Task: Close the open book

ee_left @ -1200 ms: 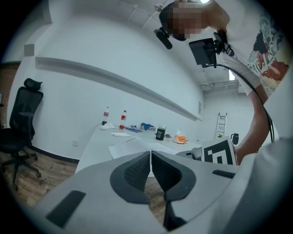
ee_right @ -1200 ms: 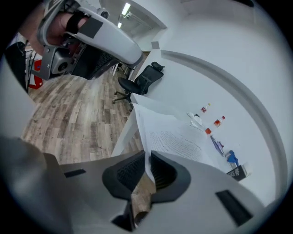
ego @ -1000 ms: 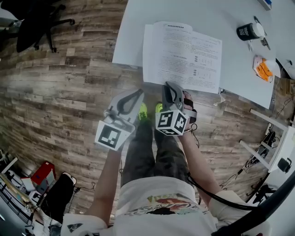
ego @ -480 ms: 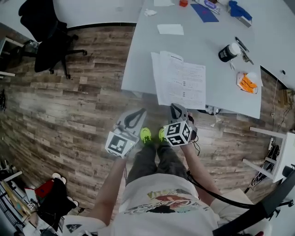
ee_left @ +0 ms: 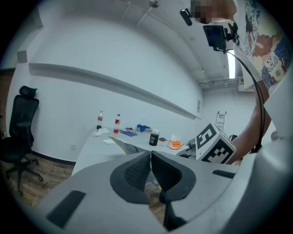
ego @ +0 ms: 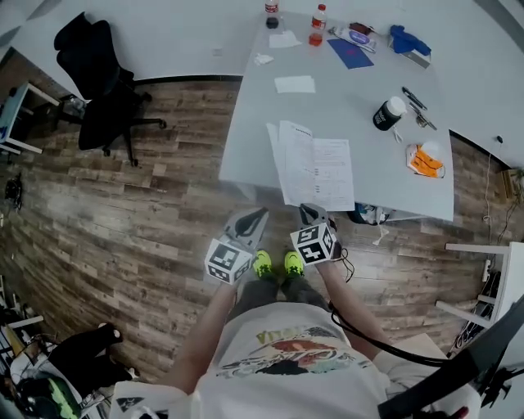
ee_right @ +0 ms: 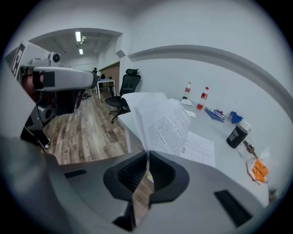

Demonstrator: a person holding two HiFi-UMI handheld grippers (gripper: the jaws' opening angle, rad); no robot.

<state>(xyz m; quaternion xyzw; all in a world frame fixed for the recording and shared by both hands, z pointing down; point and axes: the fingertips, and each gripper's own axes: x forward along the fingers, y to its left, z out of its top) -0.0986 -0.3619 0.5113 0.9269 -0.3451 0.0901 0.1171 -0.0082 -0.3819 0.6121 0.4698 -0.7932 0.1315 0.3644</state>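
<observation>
White rectangular desk [ego: 372,184], upper right, carries an open white-paged book [ego: 315,168] at its lower edge, a black white-capped jar [ego: 386,113] and an orange packet [ego: 426,160].

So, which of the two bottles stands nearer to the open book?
The reddish bottle; the other bottle, dark at its base, stands farther back.

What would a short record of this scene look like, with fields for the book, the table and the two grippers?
book: open book, at the table's near edge, left pages raised
table: white table
left gripper: left gripper, fingers together, nothing between them
right gripper: right gripper, fingers together, close to the book's near edge
also on table: black jar, bottle
task: not yet done
</observation>
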